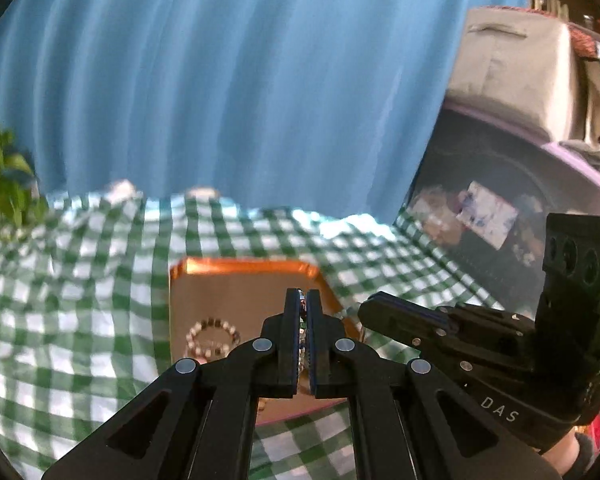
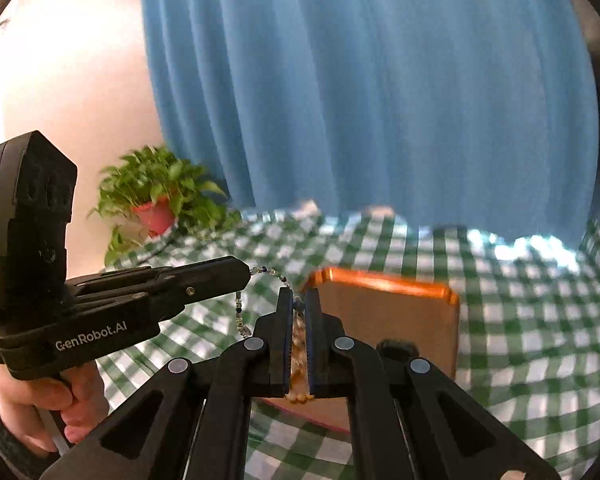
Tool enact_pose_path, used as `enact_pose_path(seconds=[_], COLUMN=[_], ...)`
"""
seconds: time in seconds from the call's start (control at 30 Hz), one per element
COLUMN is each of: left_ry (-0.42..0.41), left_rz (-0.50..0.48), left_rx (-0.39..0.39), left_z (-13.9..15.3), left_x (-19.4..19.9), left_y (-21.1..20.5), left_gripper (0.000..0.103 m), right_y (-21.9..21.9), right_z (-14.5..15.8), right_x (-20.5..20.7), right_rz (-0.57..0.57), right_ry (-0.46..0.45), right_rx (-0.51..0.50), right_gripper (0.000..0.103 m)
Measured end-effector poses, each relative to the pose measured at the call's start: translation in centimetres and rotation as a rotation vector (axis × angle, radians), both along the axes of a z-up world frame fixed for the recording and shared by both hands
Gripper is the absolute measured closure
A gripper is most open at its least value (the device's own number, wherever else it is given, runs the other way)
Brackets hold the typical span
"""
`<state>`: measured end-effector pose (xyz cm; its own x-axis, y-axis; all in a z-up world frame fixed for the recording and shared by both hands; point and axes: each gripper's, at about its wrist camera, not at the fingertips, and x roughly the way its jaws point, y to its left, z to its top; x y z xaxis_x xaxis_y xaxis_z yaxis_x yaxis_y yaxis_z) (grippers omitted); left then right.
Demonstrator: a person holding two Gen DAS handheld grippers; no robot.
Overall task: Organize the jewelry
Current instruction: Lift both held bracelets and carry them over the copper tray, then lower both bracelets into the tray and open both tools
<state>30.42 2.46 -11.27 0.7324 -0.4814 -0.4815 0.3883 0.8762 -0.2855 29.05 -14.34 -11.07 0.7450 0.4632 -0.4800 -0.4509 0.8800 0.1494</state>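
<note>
- In my left wrist view, my left hand-held gripper (image 1: 305, 296) is clenched. Small beads show in the thin slit between its two black fingers (image 1: 291, 332), so it is pinching a bead chain (image 1: 302, 322).
- Under the fingers lies an orange tray (image 1: 236, 276). It sits on the table, which is covered by a green and white checked cloth (image 1: 80, 280).
- A round bead bracelet (image 1: 212, 336) lies flat in the tray, near the tray's left edge, just left of my fingers. It does not touch them.
- My right hand-held gripper (image 1: 366, 308) comes in from the right side, close beside the left one, over the tray's right edge.
- A blue curtain (image 1: 220, 80) hangs behind the far edge of the table. Some green leaves (image 1: 0, 184) peek in at the left.

- In my right wrist view, my right hand-held gripper (image 2: 299, 294) is clenched too. Pale, amber beads (image 2: 299, 344) are squeezed between its fingers (image 2: 284, 332) and stick out at the bottom.
- The left hand-held gripper (image 2: 247, 271) reaches in from the left, held by a hand (image 2: 48, 404) in a grey cuff.
- The thin bead chain (image 2: 268, 271) runs from its tip across to my right fingers, and another bit hangs down in a loop. It is off the table, in the air near the tray's (image 2: 384, 280) far left corner.
- A potted plant (image 2: 156, 200) in a red pot stands at the far left corner of the table.
</note>
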Motion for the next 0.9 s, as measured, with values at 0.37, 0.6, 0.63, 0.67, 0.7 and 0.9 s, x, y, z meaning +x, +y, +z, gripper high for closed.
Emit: enact_pose_path(seconds=[0.37, 0.6, 0.63, 0.67, 0.7, 0.9], left_ry=[0.256, 0.312, 0.319, 0.321, 0.314, 0.25], left_rz=[0.026, 0.054, 0.064, 0.077, 0.094, 0.123], left_rx=[0.16, 0.183, 0.183, 0.186, 0.189, 0.228], left_z=[-11.1, -13.0, -13.2, -13.1, -13.1, -12.3], left_x=[4.6, 6.0, 6.1, 6.2, 6.3, 5.7], left_y=[-1.8, -2.1, -2.0, -1.9, -1.8, -1.8], left_gripper=[0.1, 0.098, 0.097, 0.097, 0.097, 0.028], right_y=[1.1, 0.5, 0.2, -0.2, -0.5, -1.7], right_z=[-9.0, -11.8, -12.0, -12.2, -12.5, -12.7], right_x=[3.7, 5.5, 5.6, 5.7, 5.9, 5.7], right_rz=[-0.038, -0.09, -0.105, -0.119, -0.132, -0.159], right_ry=[0.213, 0.3, 0.304, 0.316, 0.329, 0.332], right_rx=[-0.127, -0.178, -0.179, -0.174, -0.177, -0.171], right_gripper=[0.098, 0.097, 0.097, 0.093, 0.086, 0.062])
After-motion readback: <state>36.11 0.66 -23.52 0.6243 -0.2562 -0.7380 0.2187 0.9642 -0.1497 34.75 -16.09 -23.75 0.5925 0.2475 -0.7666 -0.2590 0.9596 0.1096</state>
